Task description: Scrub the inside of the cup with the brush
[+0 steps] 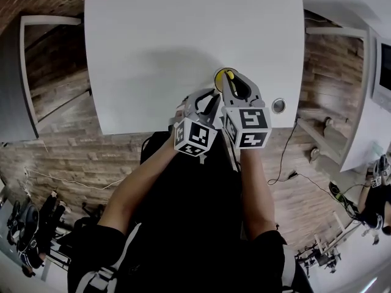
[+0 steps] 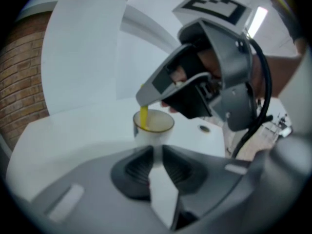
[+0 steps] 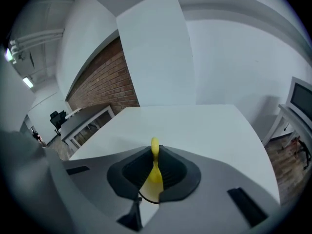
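A white table (image 1: 159, 41) fills the upper half of the head view, above a wood-plank floor (image 1: 73, 157). At the far left, at 9 o'clock, a white furniture frame (image 1: 27, 72) stands on the floor beside the table.

Both forearms reach up from 6 o'clock to the table's near edge. The left gripper (image 1: 211, 97) points toward 1 o'clock. In its own view its jaws are pressed together on a thin white part that leads to the cup (image 2: 155, 126), probably the handle. The cup is white with a yellowish inside and stands upright on the table near the front edge, right of centre.

Just right of it, the right gripper (image 1: 233, 83) points toward 12 o'clock and covers much of the cup from above, so only a curve of rim shows in the head view. In the right gripper view its jaws are clamped on the yellow brush (image 3: 155, 175). In the left gripper view the brush slants down from 12 o'clock into the cup's mouth, and the right gripper's body blocks the scene behind it.

At 3 o'clock from the right gripper, a round metal grommet (image 1: 278, 105) is set into the tabletop. Below it a thin cable (image 1: 282, 157) trails across the floor.
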{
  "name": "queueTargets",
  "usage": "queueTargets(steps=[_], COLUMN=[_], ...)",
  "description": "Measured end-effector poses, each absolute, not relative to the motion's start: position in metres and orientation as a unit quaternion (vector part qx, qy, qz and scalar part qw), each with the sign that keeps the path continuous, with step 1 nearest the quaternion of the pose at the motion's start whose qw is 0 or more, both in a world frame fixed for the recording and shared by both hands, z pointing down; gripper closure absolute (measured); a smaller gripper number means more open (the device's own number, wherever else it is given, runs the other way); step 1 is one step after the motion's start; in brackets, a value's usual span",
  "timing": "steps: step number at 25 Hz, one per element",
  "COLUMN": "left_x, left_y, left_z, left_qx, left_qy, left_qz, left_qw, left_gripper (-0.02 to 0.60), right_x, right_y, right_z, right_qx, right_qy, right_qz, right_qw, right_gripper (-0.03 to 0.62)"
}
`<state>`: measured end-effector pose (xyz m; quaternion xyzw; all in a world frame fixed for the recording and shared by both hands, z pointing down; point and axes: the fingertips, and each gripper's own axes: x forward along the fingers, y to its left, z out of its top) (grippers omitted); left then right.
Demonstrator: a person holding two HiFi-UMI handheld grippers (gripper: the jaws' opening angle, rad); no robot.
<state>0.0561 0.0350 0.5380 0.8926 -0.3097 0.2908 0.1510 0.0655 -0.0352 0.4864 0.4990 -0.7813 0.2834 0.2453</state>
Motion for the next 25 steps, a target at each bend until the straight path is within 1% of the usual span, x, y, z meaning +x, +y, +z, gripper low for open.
queueTargets(steps=[4,7,15,21,25], left_x=[0.057,0.058,0.056,0.057,0.056], left_y=[0.034,0.034,0.034,0.033,0.033], left_z=[0.538,0.536,0.538,0.537,0.538], left_qx=[0.892,0.892,0.894,0.896,0.894], left_qy=[-0.308,-0.308,-0.303,-0.298,-0.301], left_qz=[0.293,0.293,0.291,0.294,0.295], left_qw=[0.151,0.15,0.153,0.149,0.151], left_gripper=[0.52,0.52,0.519,0.52,0.52], right_x=[0.08,0.088,0.081,0.075,0.072], right_y=[-0.03,-0.024,-0.018,-0.019,-0.02], right_z=[0.464,0.447,0.466,0.492,0.495], right_qx=[0.505,0.504,0.501,0.493,0.491], right_qy=[-0.776,-0.773,-0.771,-0.77,-0.769], right_qz=[0.327,0.347,0.342,0.314,0.313], right_qw=[0.186,0.164,0.194,0.256,0.262], right_gripper=[0.565,0.565,0.565,0.565,0.565])
